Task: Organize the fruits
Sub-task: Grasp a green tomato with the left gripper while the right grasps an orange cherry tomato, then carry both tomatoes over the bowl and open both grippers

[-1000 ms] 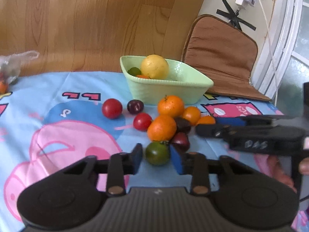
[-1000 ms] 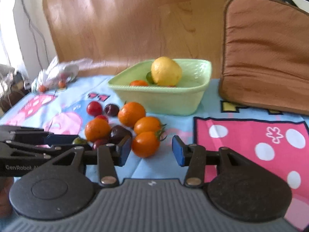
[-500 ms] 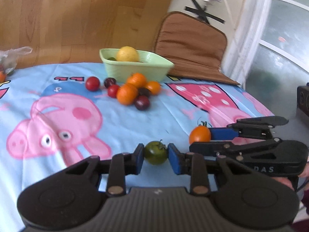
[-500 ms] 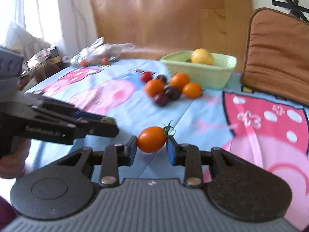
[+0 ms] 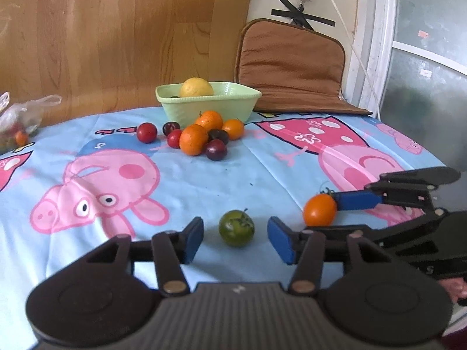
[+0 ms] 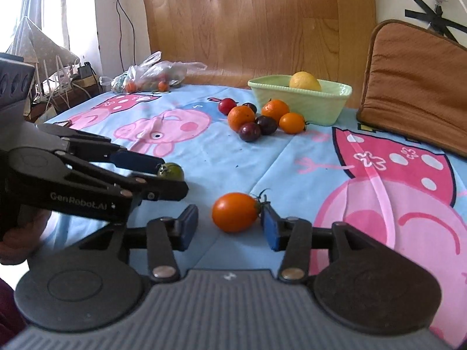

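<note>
Low in each frame, the left gripper [image 5: 235, 237] stands spread around the green tomato [image 5: 236, 228], the right gripper [image 6: 229, 226] spread around the orange tomato [image 6: 235, 212], seemingly sorting them apart from the pile.

Black hand-held gripper [image 5: 235, 237], blue pads [image 5: 193, 237]

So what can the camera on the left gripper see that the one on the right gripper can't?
Only the left wrist view shows the glass door at the right. Only the right wrist view shows the sunlit window and cables at the left. Both show the green bowl with the lemon, the fruit pile, the green tomato, the orange tomato and both open grippers.
</note>
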The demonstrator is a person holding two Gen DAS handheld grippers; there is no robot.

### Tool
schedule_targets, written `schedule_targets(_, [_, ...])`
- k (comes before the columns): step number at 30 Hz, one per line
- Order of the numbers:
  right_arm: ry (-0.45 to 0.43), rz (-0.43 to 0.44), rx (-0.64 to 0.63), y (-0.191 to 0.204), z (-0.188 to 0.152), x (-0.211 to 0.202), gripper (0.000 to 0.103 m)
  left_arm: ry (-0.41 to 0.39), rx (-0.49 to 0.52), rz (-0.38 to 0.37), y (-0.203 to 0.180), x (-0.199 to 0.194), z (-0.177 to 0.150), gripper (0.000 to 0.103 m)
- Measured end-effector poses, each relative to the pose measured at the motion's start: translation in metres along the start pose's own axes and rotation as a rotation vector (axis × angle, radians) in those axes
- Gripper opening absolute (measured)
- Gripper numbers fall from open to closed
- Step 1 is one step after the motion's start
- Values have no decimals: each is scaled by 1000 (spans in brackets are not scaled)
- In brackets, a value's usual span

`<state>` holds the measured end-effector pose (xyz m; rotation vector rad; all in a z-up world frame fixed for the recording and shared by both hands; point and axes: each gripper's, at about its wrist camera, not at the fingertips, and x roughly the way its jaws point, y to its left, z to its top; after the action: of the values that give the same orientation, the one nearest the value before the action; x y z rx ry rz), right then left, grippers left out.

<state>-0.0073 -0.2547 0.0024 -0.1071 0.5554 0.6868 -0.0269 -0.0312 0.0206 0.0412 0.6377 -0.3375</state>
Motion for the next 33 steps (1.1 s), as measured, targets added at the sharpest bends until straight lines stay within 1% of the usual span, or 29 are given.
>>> schedule_targets(4, [-1, 8, 1, -1, -1, 0, 50, 16, -12, 3, 2, 4, 0, 44])
schedule_targets(5, [1, 8, -2, 0, -1, 0, 46, 9, -6, 9, 1, 5, -1, 41])
schedule_targets(6, [-1, 3, -6, 0, -1, 1, 37, 7, 3, 8, 0, 5, -1, 32])
schedule_targets(7, [-1, 1, -10, 0, 0, 1, 37, 7, 7, -7, 0, 5, -1, 27])
schedule_targets(12, [-10, 20, 24, -5, 7, 5, 37, 29, -28, -70, 7, 11, 11, 27])
schedule_targets(14, [-28, 24, 43, -10, 15, 7, 37, 12, -38, -91, 10, 14, 23, 27])
schedule_targets(17, [-60, 6, 59, -19, 31, 16, 37, -22, -36, -97, 15, 23, 47, 27])
schedule_targets(20, [-116, -31, 64, -31, 52, 27, 37, -63, -19, -68, 22, 39, 74, 27])
schedule_targets(22, [-155, -55, 80, -43, 69, 38, 37, -79, -27, -52, 31, 54, 95, 27])
schedule_targets(26, [-190, -93, 97, -66, 97, 67, 37, -111, -37, 1, 48, 89, 133, 27])
schedule_targets(29, [-196, -122, 105, -80, 111, 90, 37, -96, -50, 30, 58, 117, 154, 27])
schedule_targets(33, [-179, -141, 128, -100, 122, 115, 38, -63, -59, 56, 65, 148, 168, 27])
